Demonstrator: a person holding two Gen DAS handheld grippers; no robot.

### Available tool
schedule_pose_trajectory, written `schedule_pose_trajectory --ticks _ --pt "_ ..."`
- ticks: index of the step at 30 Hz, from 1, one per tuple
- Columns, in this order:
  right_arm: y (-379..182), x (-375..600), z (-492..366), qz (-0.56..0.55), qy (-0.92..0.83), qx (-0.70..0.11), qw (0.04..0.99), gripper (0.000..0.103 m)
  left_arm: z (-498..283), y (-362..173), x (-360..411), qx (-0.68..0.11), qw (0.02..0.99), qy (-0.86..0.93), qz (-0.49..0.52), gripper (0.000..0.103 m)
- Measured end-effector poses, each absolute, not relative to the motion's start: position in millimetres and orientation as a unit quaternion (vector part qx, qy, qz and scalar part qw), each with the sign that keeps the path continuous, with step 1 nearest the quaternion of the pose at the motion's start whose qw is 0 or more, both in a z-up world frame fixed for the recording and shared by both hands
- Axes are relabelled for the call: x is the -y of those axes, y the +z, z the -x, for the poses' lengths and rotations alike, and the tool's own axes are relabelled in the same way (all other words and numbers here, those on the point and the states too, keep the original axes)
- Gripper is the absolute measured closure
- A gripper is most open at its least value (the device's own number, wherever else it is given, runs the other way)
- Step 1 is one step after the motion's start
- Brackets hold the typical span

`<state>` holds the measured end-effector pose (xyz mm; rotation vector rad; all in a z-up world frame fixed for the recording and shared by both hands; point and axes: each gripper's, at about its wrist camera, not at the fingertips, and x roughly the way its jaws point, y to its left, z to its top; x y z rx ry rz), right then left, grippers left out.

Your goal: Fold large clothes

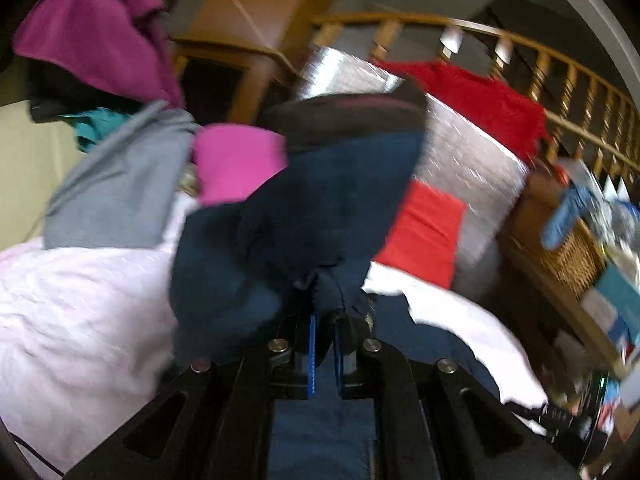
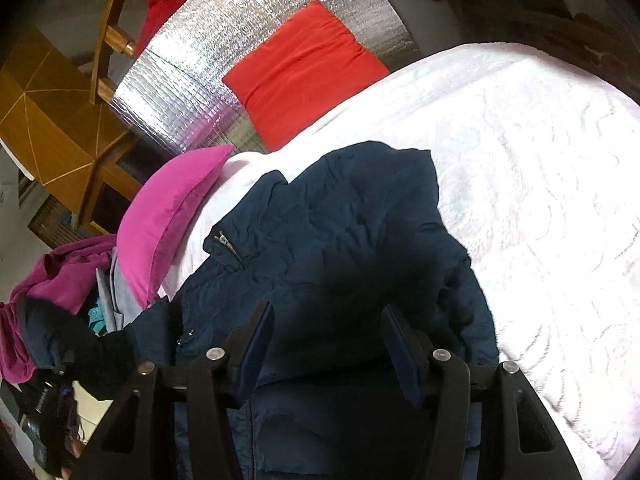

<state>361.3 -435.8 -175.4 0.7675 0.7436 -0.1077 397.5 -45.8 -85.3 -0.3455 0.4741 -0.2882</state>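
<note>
A: What lies on the bed besides the work? 
B: A pale quilted bedspread covers it. A pink pillow sits at its edge, and a red cushion leans against a silver foil panel.

A: And past that panel? 
B: A wooden railing with a red cloth draped over it, beside a wooden cabinet.

A: Anything heaped up? 
B: Yes, a magenta garment on top of a pile, a grey one hanging below, a teal scrap between. To the right stands a wicker basket, blurred.
</note>
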Motion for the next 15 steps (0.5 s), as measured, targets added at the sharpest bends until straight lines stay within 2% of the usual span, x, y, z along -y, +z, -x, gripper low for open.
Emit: schedule_pose_trajectory --ticks 8,15 --pt "-173.2 441.4 -357.1 -0.372 -0.039 -0.349 0.859 0.043 -390.9 -124.3 114.6 -0.302 0.93 -0.196 0.076 0.096" --pt "-181.2 442.6 -362.9 -0.401 -0.004 -0.36 0.842 0.043 -403.7 -181.3 147.0 -0.447 0.874 -0.191 -0.004 0.096"
